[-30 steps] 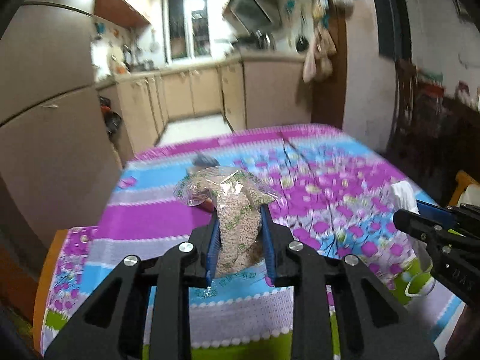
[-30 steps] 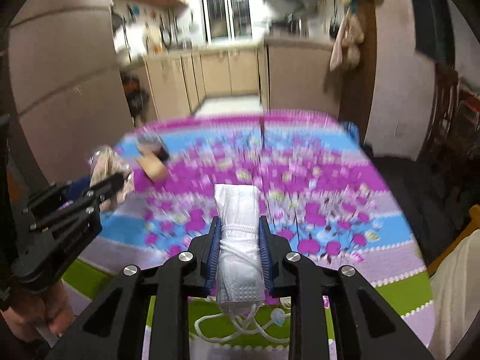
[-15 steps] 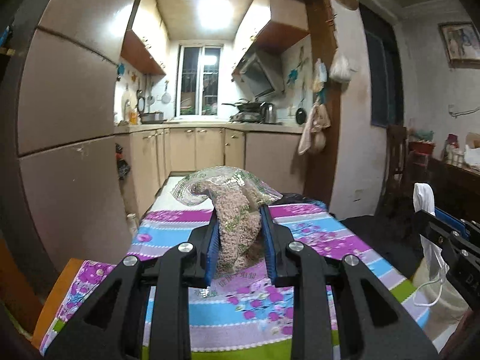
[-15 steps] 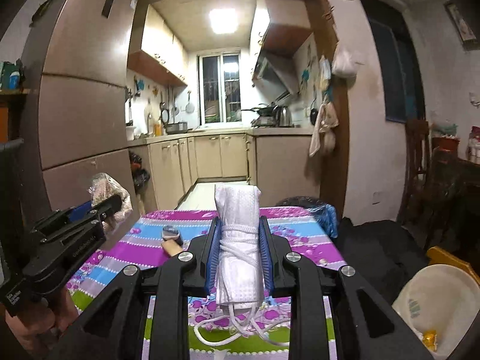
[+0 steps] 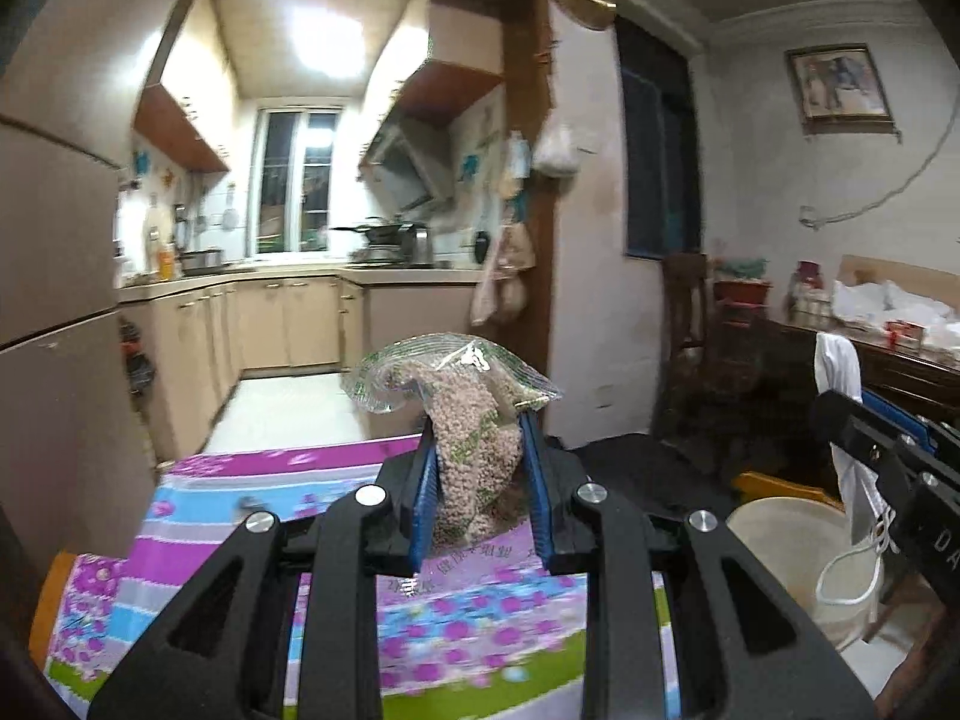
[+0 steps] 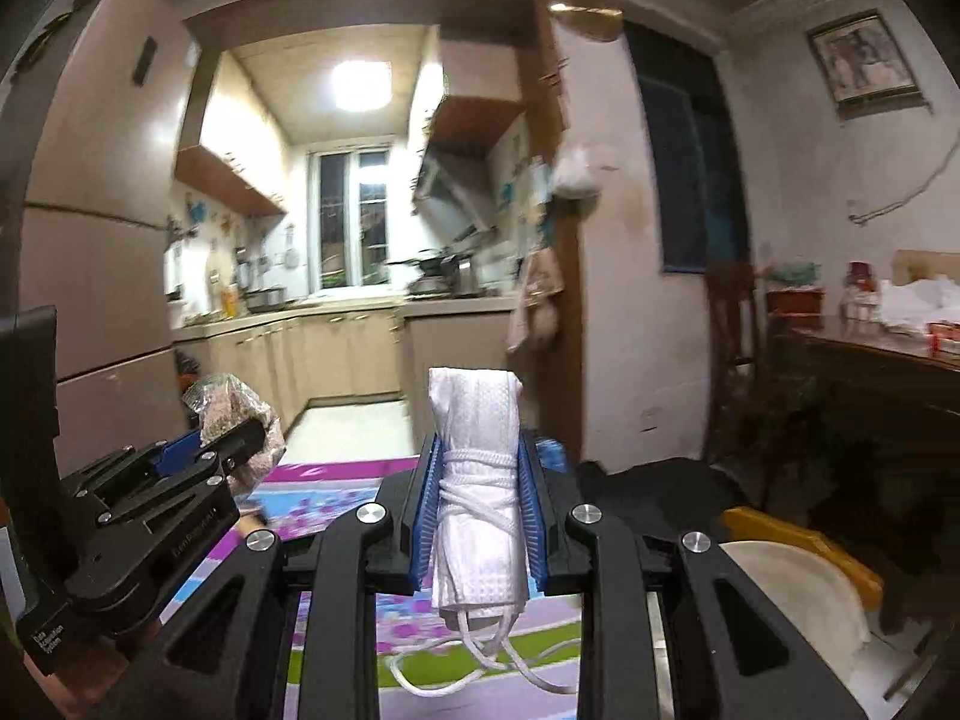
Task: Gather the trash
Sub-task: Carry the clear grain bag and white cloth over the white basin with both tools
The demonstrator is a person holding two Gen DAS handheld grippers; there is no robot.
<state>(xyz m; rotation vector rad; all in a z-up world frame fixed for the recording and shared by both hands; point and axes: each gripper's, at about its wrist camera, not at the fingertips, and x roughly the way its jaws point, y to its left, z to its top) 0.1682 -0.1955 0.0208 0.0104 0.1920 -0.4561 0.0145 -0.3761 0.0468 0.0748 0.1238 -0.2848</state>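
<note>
My left gripper is shut on a clear plastic bag of small beige grains, held upright above the flowered tablecloth. My right gripper is shut on a folded white face mask bound with its own ear loops, which dangle below. In the right wrist view the left gripper with its bag shows at the left. In the left wrist view the right gripper's mask shows at the right edge. A cream round bin stands low on the right, beside the table.
The table is covered with a purple, blue and green flowered cloth. A dark fabric heap lies past its far right corner. A tall fridge stands left, kitchen cabinets behind, a dark wooden sideboard with clutter right.
Both grippers have risen and tilted up from looking down at the tablecloth, then swung right. The cream bin has come into view at lower right. Both grips are unchanged.
</note>
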